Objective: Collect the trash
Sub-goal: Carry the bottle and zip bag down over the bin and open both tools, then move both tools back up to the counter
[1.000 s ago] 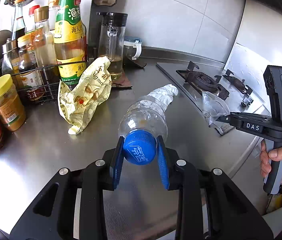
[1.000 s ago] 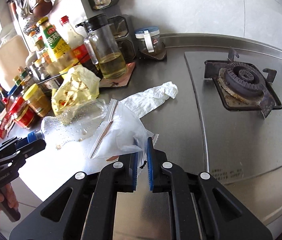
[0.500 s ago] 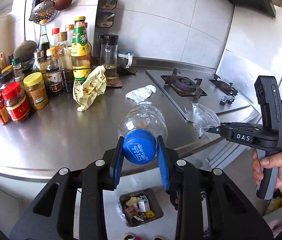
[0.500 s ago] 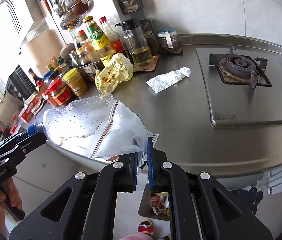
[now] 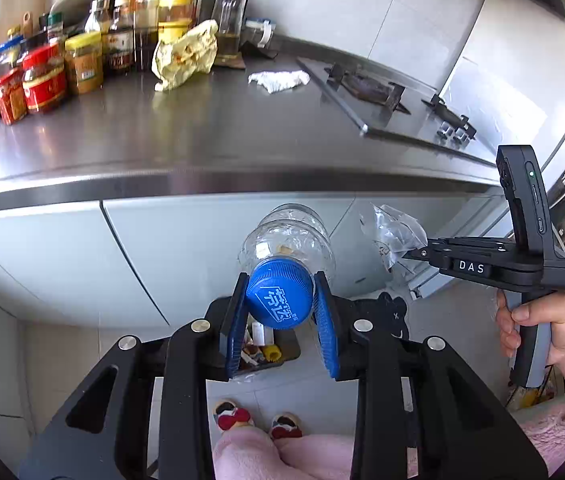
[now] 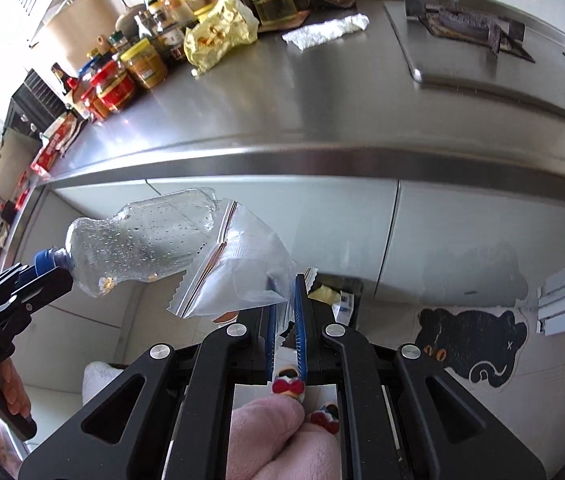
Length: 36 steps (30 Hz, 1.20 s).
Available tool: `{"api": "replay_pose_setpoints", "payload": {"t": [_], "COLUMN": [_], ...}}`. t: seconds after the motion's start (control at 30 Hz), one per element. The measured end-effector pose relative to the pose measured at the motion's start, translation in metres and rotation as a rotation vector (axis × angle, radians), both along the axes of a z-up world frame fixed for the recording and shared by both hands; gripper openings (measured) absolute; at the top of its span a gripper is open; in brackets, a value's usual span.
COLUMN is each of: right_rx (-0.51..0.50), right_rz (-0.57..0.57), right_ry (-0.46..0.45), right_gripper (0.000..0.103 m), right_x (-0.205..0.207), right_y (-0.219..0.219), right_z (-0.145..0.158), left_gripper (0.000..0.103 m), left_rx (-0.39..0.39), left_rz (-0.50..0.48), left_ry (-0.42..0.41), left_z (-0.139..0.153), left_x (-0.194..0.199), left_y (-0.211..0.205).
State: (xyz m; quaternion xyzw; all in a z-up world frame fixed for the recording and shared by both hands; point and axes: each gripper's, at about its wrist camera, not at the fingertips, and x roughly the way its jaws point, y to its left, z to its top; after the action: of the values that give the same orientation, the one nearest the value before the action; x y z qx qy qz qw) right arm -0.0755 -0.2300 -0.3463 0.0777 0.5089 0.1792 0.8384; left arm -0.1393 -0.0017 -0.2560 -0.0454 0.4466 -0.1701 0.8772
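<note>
A: What does each hand-held gripper carry?

B: The left hand-held gripper [image 5: 280,308] is clamped on the blue cap [image 5: 278,294] of a crushed clear plastic bottle [image 5: 288,236], the body jutting forward. Holding it by the cap makes sense: that is the stiff part, while the walls would buckle. The right hand-held gripper [image 6: 284,320] has its jaws pressed nearly together on a corner of a clear zip bag [image 6: 238,272], which hangs open-sided just beside the bottle.

A: Where are they held?

B: Off the bench [image 5: 202,128], in front of the cabinet doors and above the floor. A small dark bin [image 5: 266,354] of scraps sits on the floor right below the left jaws; in the right view the bin [image 6: 342,292] peeks out behind the fingers. I judge both pieces are being brought over it for dropping.

A: Is anything left?

B: Yes. A yellow wrapper [image 5: 186,54] and a crumpled white tissue [image 5: 278,80] lie on the bench, near the sauce jars [image 5: 44,78] and the stove [image 5: 366,86]. So the collecting seems about half done.
</note>
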Motion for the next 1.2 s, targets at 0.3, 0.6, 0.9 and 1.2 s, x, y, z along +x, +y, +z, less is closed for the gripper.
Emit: {"api": "replay_pose_setpoints", "payload": {"t": [0.3, 0.6, 0.9, 1.2], "right_rx": [-0.021, 0.043, 0.087, 0.125], "right_rz": [-0.08, -0.166, -0.221, -0.248], "right_ry": [0.154, 0.26, 0.362, 0.351], "right_gripper": [0.01, 0.01, 0.012, 0.057], "right_x": [0.027, 0.068, 0.09, 0.105], "right_y": [0.005, 0.013, 0.021, 0.019], "right_z": [-0.105, -0.2, -0.267, -0.257], "left_gripper": [0.03, 0.03, 0.03, 0.046], "left_rx": [0.064, 0.075, 0.078, 0.065], "left_rz": [0.023, 0.055, 0.058, 0.075], "left_ry": [0.177, 0.301, 0.367, 0.379], "left_z": [-0.123, -0.235, -0.303, -0.304], "left_x": [0.025, 0.063, 0.089, 0.097], "left_y": [-0.018, -0.031, -0.038, -0.03]}}
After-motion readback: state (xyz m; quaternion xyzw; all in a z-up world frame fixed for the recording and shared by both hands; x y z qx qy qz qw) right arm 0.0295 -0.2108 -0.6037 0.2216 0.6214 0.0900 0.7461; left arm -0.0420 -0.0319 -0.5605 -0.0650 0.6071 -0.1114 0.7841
